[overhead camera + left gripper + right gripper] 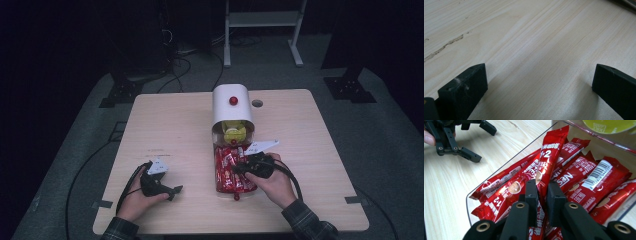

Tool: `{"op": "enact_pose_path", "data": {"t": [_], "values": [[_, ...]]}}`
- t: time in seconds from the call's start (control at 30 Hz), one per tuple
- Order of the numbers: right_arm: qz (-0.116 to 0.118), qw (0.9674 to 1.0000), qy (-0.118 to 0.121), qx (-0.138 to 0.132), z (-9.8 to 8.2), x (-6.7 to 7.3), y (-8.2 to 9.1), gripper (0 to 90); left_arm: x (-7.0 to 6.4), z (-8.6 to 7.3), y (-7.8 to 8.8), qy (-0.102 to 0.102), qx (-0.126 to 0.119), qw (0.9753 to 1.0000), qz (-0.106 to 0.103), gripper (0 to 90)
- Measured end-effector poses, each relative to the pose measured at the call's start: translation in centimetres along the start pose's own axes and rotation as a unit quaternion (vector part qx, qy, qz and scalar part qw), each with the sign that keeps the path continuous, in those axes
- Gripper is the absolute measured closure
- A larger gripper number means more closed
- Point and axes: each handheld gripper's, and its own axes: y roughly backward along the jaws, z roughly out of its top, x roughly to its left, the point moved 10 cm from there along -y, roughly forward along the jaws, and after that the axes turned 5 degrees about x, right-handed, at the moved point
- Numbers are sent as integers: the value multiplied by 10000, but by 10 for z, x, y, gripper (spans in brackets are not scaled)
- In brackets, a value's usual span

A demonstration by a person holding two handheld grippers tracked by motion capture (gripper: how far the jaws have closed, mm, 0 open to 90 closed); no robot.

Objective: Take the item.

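My right hand-held gripper (541,195) pinches 1 red coffee stick (549,157) standing above the clear tray (486,182) near the white dispenser (231,107); the slick wrapper may slip. My left hand-held gripper (539,82) rests wide open, empty, on the table (536,37).

Pale wood-grain table (165,125), rectangular, with a round cable hole (257,103) near the far edge. On it: a white dispenser (231,107) with a red knob, and against its near side a clear drawer (218,172) of red sachets (579,170).
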Motion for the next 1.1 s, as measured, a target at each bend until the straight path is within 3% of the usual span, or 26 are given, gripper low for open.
{"op": "enact_pose_path", "data": {"t": [0.4, 1.1], "values": [[6, 10000, -37, -80, 0, -1, 13, 799, 0, 0, 0, 2, -2, 10000, -3, 0], [-169, 9992, -234, -269, -6, -17, 40, 800, 0, 0, 0, 0, -1, 10000, -2, 0]]}}
